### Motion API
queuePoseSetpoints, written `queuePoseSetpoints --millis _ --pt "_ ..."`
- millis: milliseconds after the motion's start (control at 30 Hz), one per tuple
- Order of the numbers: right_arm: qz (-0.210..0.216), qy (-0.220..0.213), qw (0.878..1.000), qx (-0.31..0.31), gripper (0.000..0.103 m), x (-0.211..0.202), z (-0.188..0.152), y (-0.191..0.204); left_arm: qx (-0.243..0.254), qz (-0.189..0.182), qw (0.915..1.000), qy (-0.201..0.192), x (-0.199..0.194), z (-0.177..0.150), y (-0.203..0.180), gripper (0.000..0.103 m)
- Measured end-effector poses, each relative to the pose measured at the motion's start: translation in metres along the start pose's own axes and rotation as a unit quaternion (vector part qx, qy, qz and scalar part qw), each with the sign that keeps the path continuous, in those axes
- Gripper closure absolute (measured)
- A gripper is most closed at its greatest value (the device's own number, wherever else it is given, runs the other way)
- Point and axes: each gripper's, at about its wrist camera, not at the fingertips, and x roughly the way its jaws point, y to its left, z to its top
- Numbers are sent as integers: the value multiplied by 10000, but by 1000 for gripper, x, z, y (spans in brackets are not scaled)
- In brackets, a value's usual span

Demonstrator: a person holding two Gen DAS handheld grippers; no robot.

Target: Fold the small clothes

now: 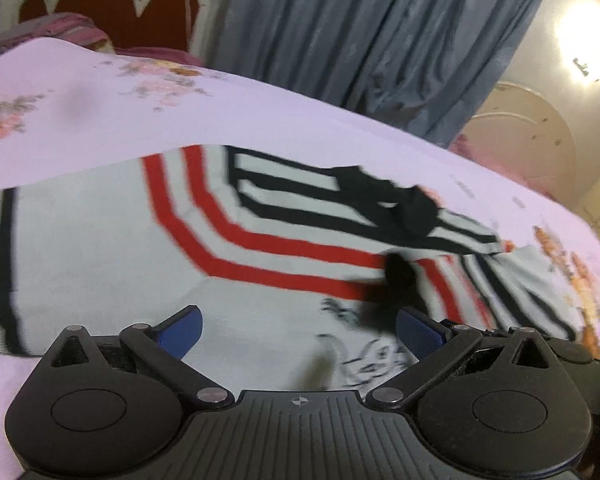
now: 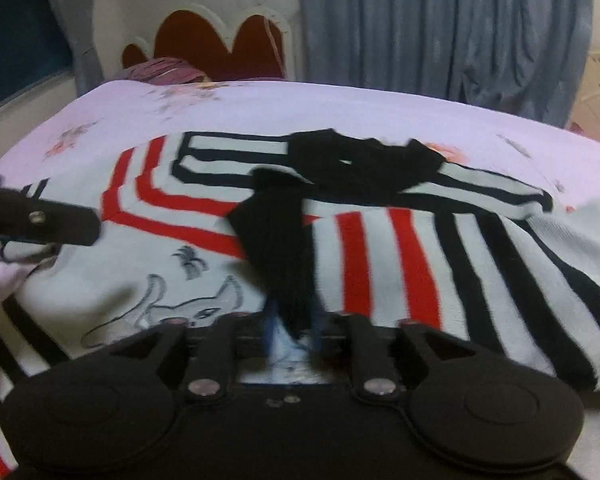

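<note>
Striped sweater [image 1: 100, 248] on bed, left gripper [image 1: 298, 330] spread empty, right gripper [image 2: 292, 330] seemingly pinching its black cuff [image 2: 276, 240]

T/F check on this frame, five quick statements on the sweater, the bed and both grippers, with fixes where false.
1. The striped sweater lies on a lilac floral bedsheet. True.
2. The sweater's stripes are green and yellow. False: they are red and black on white.
3. The left gripper is open with nothing between its blue pads. True.
4. The right gripper is far from the sweater, over bare sheet. False: it is right over the sweater, with the black cuff of a folded-in sleeve running between its fingers.
5. Grey-blue curtains hang behind the bed. True.
</note>
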Motion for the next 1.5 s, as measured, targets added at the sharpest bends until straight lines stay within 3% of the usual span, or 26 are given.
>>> queuePoseSetpoints --millis 67,133,200,267,300,400,433,467,567,667,733,833,967,1000,1100,1133,1167,1233,1300,1367,1400,1433,1467,1500 --pt "-59 -266 9995 144 72 -16 2 -4 29 -303 9995 25 10 3 -11 0" --pt "-183 -398 9982 412 81 -31 2 -16 96 -544 9984 128 25 4 -24 1" --pt "-432 -569 9954 638 85 -47 2 -31 201 -541 9978 314 42 3 -37 1" --pt "-681 -735 9915 827 86 -65 2 -50 273 -559 9967 516 60 3 -47 27" --pt "-866 -825 9886 913 86 -75 0 -64 298 -543 9959 665 70 2 -51 48" --pt "-1402 -1024 9761 1308 88 -94 -5 -95 682 -404 9947 662 88 0 -69 66" --pt "-1530 -1044 9716 1474 90 -96 -10 -107 855 -359 9937 629 90 0 -75 88" --pt "-1685 -1058 9656 1677 91 -102 -14 -119 947 -384 9930 594 91 2 -80 98" --pt "-1963 -1003 9511 2164 94 -112 -28 -150 975 -459 9942 68 65 14 -85 98" --pt "-2041 -984 9410 2513 94 -121 -42 -171 976 -136 9943 -405 38 22 -72 98" --pt "-2012 -949 9392 2614 94 -123 -49 -177 1048 139 9941 -226 45 17 -58 98" --pt "-1883 -838 9428 2620 94 -119 -55 -182 1049 246 9941 78 61 7 -51 98" --pt "-1517 -610 9542 2505 90 -110 -59 -179 1131 344 9929 105 60 -1 -55 98" --pt "-1511 -565 9568 2419 87 -107 -59 -177 1114 389 9930 60 55 -1 -53 89" --pt "-1448 -617 9594 2339 80 -101 -49 -182 973 595 9933 -159 45 -3 -41 31" --pt "-1408 -649 9593 2361 76 -97 -43 -188 898 635 9937 -225 45 0 -36 29" --pt "-1344 -710 9592 2384 67 -93 -35 -195 834 569 9947 -194 47 3 -32 29" --pt "-1203 -791 9583 2468 65 -83 -23 -211 751 385 9964 -63 54 7 -27 38" --pt "-973 -780 9556 2668 66 -66 -10 -230 758 351 9964 130 66 7 -30 55" --pt "-742 -714 9514 2901 66 -49 -3 -246 726 330 9967 180 75 6 -30 62" --pt "-623 -642 9481 3052 66 -37 0 -255 747 325 9965 169 77 6 -31 70" --pt "-489 -562 9450 3184 66 -28 0 -264 771 311 9964 159 79 7 -31 88" --pt "-311 -467 9416 3320 66 -18 0 -271 754 242 9968 137 78 8 -31 97" --pt "-75 -382 9372 3466 78 -8 -1 -277 706 222 9973 -4 74 8 -31 97"
